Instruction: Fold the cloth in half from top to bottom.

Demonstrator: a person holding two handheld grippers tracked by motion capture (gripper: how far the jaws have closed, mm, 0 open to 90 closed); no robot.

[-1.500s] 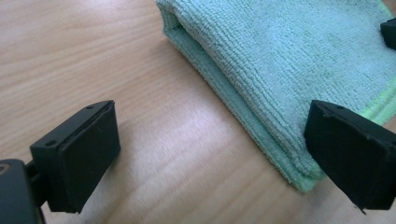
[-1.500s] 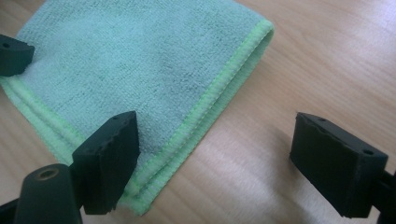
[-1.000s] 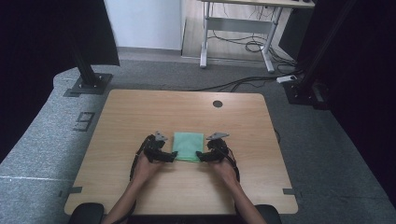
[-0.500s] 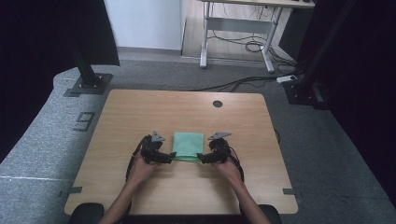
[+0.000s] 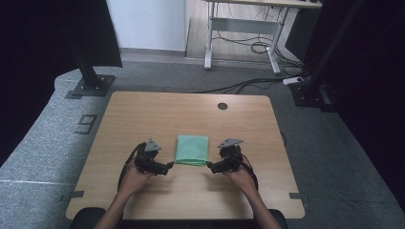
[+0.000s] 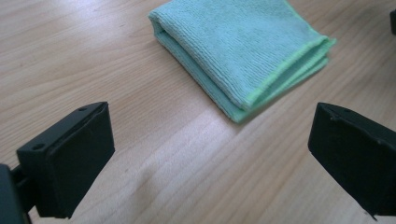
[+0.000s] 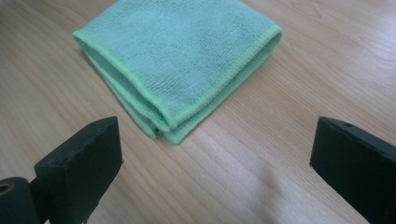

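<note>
Left gripper: jaws spread wide, having just been opening, nothing between them but bare wood; it sits just off the near left corner of the cloth, pads clear of the fabric. Right gripper: jaws likewise spread wide after just opening, nothing between them; it sits just off the near right corner of the cloth, not touching it. Cloth: green microfibre, folded into a neat square of several layers with a lighter green stitched hem, lying flat between the two grippers. Table: light wood, round cable hole beyond the cloth, toward the far edge. Floor: grey carpet around the table.
</note>
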